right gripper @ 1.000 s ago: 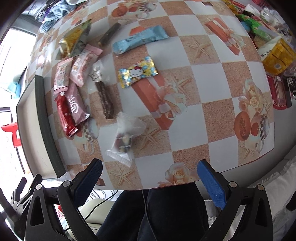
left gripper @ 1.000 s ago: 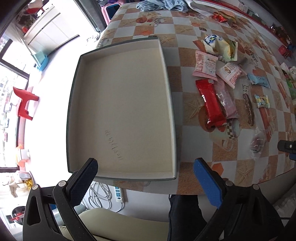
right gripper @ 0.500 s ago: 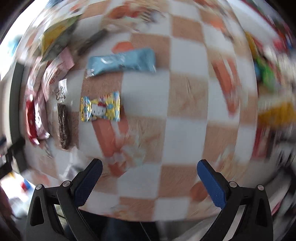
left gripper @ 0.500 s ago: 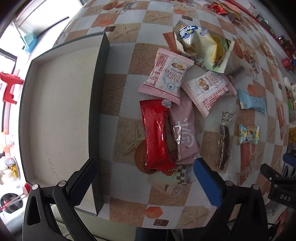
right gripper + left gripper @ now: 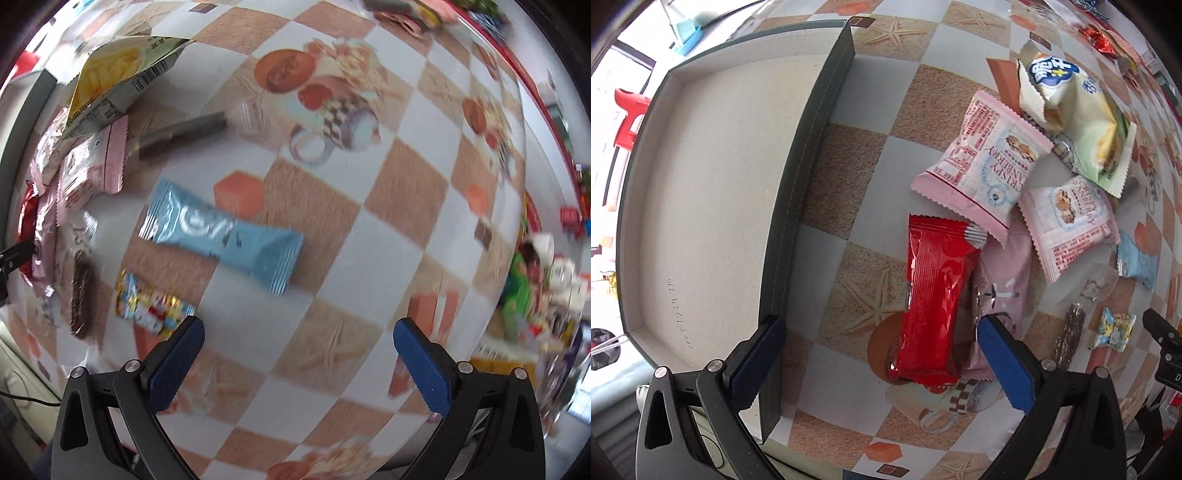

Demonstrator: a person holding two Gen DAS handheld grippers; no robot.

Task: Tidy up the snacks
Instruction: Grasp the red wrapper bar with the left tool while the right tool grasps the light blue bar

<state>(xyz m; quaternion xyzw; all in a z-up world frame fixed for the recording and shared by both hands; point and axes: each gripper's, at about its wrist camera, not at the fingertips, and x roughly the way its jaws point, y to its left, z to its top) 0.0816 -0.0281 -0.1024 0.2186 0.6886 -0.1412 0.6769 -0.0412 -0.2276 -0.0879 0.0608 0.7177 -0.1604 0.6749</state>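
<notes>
Left gripper [image 5: 881, 349]: jaws spread, holding nothing, straddling the red packet [image 5: 932, 310]. The packet lies on the table right of the box [image 5: 790, 206]. Right gripper [image 5: 295, 350]: jaws spread, holding nothing, near the blue packet [image 5: 225, 236].

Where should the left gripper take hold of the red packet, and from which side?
Probably across the middle of the red packet, coming straight down. It lies flat with its long axis running away from the left gripper, whose open jaws already straddle its near end. Its right edge overlaps a pink packet, so set that fingertip carefully; the left edge has bare table beside it.
</notes>
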